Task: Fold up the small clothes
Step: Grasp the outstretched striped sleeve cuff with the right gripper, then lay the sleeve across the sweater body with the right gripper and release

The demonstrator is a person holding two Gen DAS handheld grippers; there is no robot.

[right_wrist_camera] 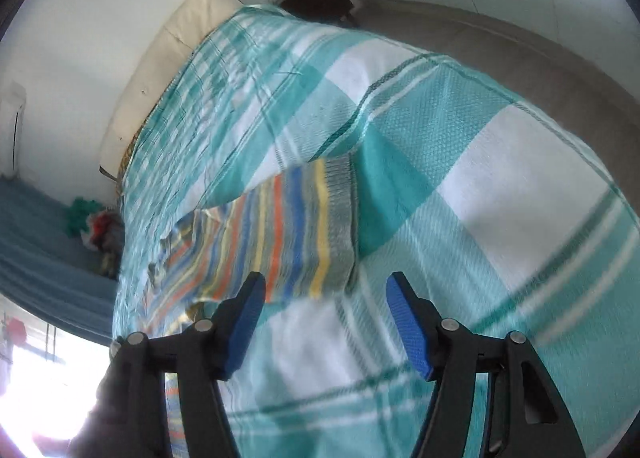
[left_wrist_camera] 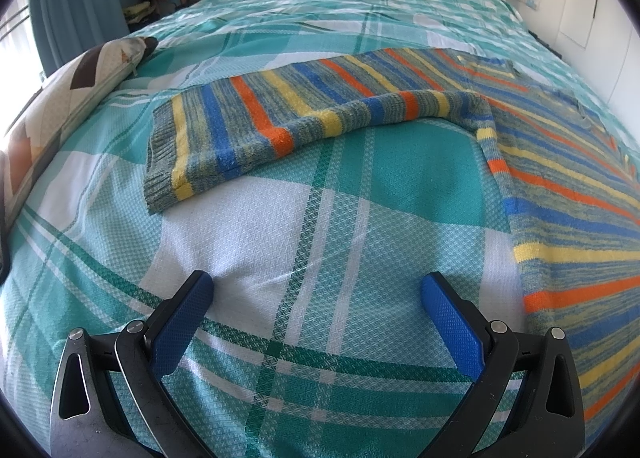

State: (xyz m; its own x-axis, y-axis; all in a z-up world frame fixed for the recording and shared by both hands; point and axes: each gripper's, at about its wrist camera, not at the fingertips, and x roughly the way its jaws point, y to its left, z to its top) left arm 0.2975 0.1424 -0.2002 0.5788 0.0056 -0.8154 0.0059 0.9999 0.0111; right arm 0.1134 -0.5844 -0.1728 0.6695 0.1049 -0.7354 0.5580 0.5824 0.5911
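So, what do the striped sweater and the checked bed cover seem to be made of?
Striped sweater: looks like knitted wool or acrylic yarn, matte and a bit fuzzy; the ribbed cuff and visible stitch rows suggest it. Checked bed cover: seems woven cotton, matte; a fine diamond weave texture shows up close. The exact fibre cannot be confirmed.

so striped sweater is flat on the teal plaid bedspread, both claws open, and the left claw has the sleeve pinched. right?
Not quite. The left claw holds nothing: in the left wrist view its jaws stand apart over bare bedspread, short of the sleeve. The rest stands: the striped sweater lies on the teal plaid bedspread, and the right claw is open too.
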